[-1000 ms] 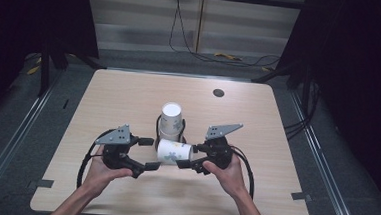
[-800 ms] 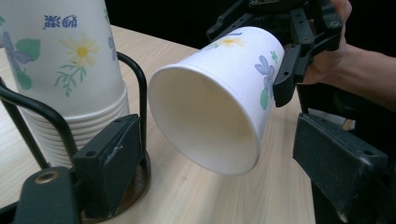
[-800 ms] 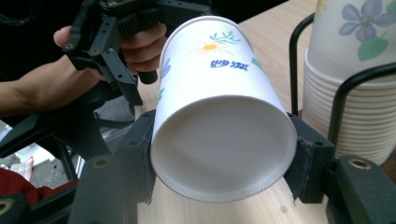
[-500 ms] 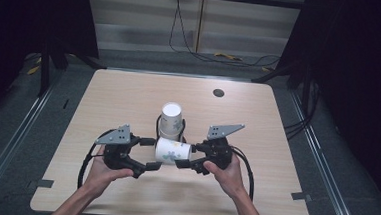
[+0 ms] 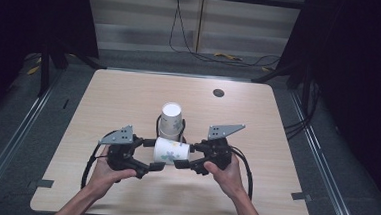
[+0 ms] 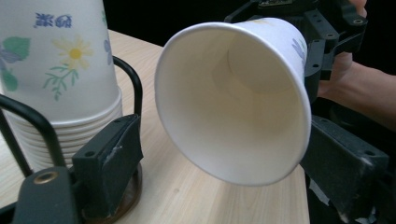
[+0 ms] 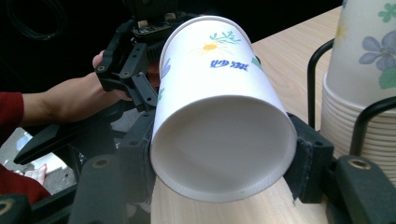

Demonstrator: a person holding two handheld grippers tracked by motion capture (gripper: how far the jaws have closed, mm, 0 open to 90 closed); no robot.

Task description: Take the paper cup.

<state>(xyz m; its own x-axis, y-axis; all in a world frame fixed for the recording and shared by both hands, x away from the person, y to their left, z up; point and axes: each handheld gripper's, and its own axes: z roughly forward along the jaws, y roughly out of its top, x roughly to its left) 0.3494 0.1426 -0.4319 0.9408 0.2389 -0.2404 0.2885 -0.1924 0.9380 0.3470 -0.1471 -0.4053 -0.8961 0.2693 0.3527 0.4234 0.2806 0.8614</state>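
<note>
1. A paper cup (image 5: pixel 172 151) lay on its side above the desk (image 5: pixel 129 98), between the two grippers.
2. Right gripper (image 5: pixel 188 155): jaws clenched on the cup's base end, grasping it.
3. Left gripper (image 5: pixel 153 154): jaws spread at either side of the cup's open rim, released.
4. A stack of cups (image 5: pixel 171 120) stood upside down in a black wire holder (image 5: pixel 158 123) just behind.

Recording lab: dark curtains (image 5: pixel 28 17) (floor cables (image 5: pixel 221 57)), bare table (image 5: pixel 129 91).
</note>
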